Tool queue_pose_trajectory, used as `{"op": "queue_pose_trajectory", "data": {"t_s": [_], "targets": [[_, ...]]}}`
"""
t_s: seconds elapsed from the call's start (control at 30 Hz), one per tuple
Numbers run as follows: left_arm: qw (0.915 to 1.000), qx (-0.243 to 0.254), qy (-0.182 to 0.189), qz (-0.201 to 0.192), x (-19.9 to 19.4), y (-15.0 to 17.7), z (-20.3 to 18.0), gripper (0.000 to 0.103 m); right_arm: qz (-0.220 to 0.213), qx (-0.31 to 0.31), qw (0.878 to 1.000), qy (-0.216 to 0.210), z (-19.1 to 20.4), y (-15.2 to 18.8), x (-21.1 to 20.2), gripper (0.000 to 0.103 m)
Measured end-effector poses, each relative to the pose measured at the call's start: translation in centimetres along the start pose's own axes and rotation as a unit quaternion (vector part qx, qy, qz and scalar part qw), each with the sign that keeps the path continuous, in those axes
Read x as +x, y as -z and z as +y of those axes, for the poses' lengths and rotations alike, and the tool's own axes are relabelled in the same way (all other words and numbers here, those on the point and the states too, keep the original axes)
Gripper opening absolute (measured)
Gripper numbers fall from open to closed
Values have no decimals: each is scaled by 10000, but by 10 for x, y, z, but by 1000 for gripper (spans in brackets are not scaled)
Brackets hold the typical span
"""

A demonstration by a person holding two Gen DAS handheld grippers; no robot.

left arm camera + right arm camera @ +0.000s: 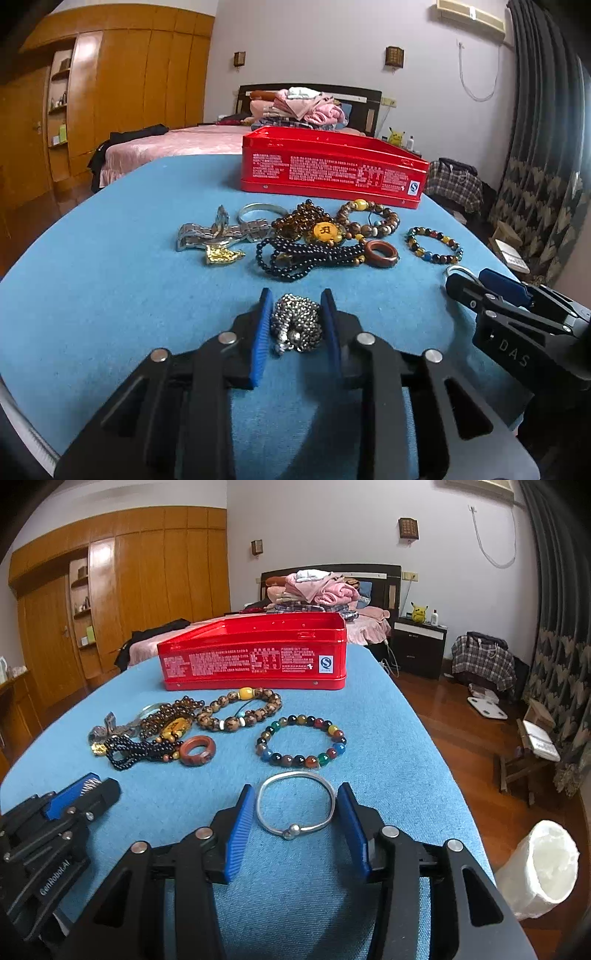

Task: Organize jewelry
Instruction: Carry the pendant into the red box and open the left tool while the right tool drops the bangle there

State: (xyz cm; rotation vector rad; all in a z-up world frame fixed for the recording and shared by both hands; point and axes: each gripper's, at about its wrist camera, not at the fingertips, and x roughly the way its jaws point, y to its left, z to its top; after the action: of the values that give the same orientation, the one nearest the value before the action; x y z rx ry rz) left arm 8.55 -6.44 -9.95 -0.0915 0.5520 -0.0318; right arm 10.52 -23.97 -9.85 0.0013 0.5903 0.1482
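Observation:
My left gripper (295, 317) has its blue pads against both sides of a bunched silver chain (295, 326) on the blue table. My right gripper (295, 812) has its pads touching both sides of a silver bangle (295, 806) that lies flat on the cloth. An open red tin box (332, 166) stands behind the jewelry; it also shows in the right wrist view (255, 657). Loose pieces lie before it: a multicoloured bead bracelet (301, 746), a brown bead bracelet (240, 709), a red-brown ring (197, 751), black beads (295, 256), a metal watch band (218, 232).
The blue cloth table (388, 738) drops off at the right to a wooden floor. A white roll (539, 867) sits low right off the table. A bed with folded clothes stands behind the tin. The left gripper shows in the right wrist view (85, 790).

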Motion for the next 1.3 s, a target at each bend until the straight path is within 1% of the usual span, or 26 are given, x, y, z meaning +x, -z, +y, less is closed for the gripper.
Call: {"op": "queue_pose_trajectory", "data": {"t_s": [0.13, 0.2, 0.23, 0.27, 0.47, 0.63, 0.83, 0.9, 1.0, 1.1, 1.17, 1.3], "targets": [[10000, 24, -3, -75, -2, 1, 1, 21, -17, 38, 10000, -39, -2, -1, -1, 44], [10000, 1, 16, -75, -4, -1, 2, 20, -113, 145, 9997, -173, -3, -5, -5, 44], [9999, 1, 25, -118, -6, -5, 2, 16, -167, 134, 9996, -176, -3, -7, -7, 44], [9999, 16, 27, -155, -7, -8, 2, 15, -254, 71, 9995, -151, -2, -11, -11, 44], [9990, -37, 187, -400, -16, -38, 7, 15, -387, 51, 9988, -296, 1, -34, -18, 44], [9978, -148, 241, -604, -14, -65, 13, 15, -620, -55, 9974, -356, 6, -62, -21, 44], [9952, -285, 355, -864, 3, -115, 18, 15, -832, -56, 9958, -387, 3, -116, 4, 44], [9939, -282, 364, -1004, 14, -136, 17, 15, -866, -38, 9954, -403, 2, -131, 14, 44], [9930, -244, 424, -1078, 33, -159, 14, 15, -859, 34, 9953, -449, 1, -152, 37, 44], [9934, -248, 456, -1027, 55, -176, 13, 15, -784, 145, 9956, -491, -2, -163, 59, 44], [9943, -228, 494, -918, 75, -187, 12, 15, -705, 185, 9961, -503, -4, -168, 75, 44], [9960, -160, 523, -709, 104, -198, 9, 15, -535, 149, 9973, -480, -3, -171, 99, 44]]}}
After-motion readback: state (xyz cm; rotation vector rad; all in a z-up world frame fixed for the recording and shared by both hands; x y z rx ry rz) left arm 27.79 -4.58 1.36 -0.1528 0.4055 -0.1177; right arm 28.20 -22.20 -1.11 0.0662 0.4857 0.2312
